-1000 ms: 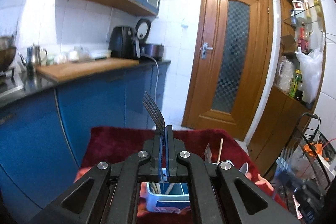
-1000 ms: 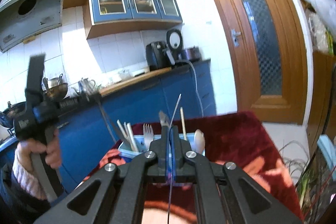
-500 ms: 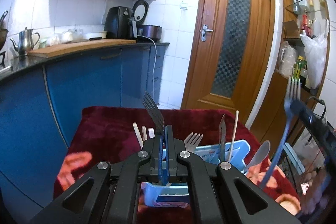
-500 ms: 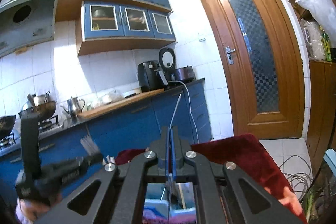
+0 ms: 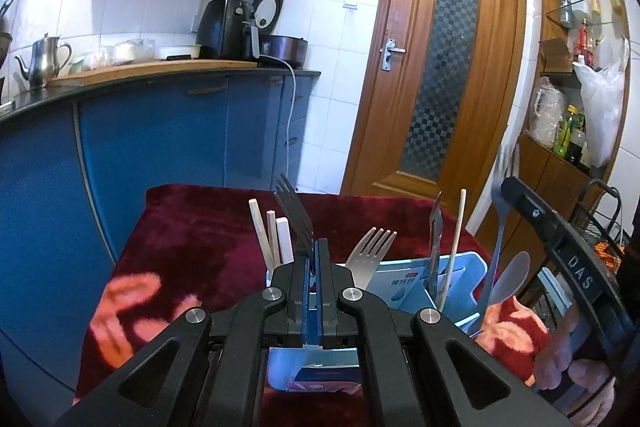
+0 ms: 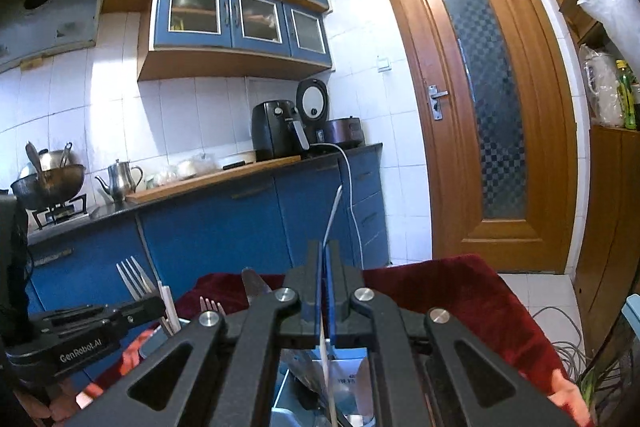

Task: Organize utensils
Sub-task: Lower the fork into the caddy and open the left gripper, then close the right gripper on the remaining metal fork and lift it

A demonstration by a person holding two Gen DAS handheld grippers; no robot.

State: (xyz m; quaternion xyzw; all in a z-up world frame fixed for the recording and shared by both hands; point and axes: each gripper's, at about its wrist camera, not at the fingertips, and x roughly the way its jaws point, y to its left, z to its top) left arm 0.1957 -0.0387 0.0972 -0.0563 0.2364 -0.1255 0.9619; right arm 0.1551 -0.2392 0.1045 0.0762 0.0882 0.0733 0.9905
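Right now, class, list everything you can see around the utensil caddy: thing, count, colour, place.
Caddy: one, light blue, on red cloth.
Chopsticks: four, pale, upright in caddy.
Caddy fork: one, silver, caddy middle.
Knife: one, silver, right of caddy fork.
Spoon: one, silver, caddy's right end.
Kettle: one, steel, counter.
Air fryer: one, black, counter.
Door: one, brown, ahead.
Left hand-held gripper: one, black, shut on left fork, silver.
Right hand-held gripper: one, black, shut on right fork, metal.

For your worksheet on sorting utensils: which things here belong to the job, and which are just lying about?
Job: left tool shut on dark fork; right tool shut on thin utensil; blue holder; silver fork; spoon.

Lying about: kettle; air fryer; door.
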